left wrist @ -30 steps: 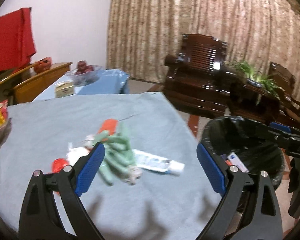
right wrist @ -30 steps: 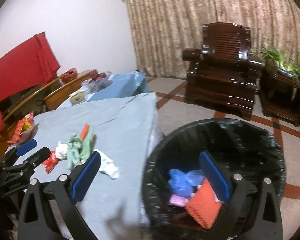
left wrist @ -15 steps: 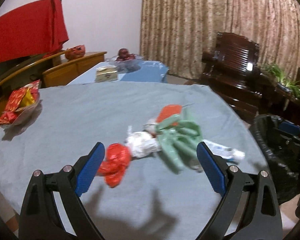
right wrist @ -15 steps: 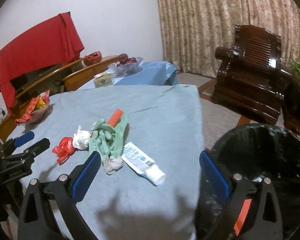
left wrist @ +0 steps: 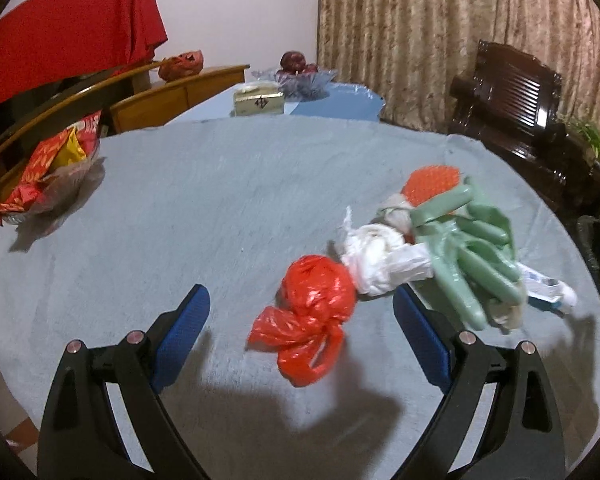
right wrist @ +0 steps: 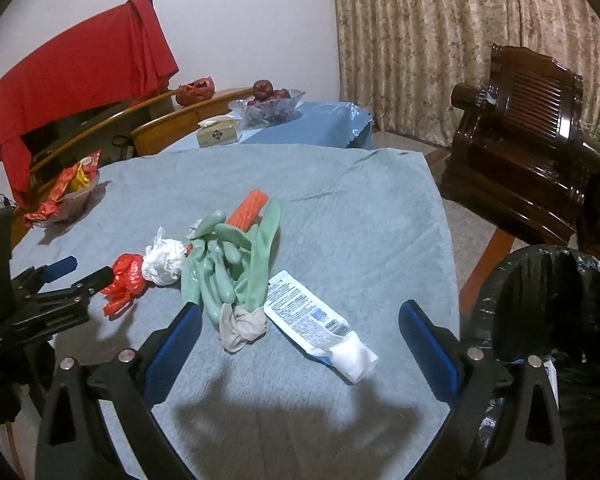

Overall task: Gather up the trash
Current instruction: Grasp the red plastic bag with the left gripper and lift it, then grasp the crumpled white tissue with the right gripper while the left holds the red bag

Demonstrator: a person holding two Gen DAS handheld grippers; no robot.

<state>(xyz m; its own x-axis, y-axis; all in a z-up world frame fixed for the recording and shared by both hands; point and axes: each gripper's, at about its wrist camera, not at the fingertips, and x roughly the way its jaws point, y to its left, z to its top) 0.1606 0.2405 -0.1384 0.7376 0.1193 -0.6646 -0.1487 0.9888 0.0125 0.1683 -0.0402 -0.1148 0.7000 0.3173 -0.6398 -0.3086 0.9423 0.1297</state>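
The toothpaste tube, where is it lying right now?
In the right wrist view the toothpaste tube lies flat on the grey tablecloth, just right of the green rubber glove, with the black bin further right.

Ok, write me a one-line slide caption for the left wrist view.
Open left gripper poised over a crumpled red plastic bag, first in a row of trash on the grey tablecloth.

A home living room; carved armchair [right wrist: 528,140], curtains [right wrist: 440,40], fruit bowl [right wrist: 270,104].
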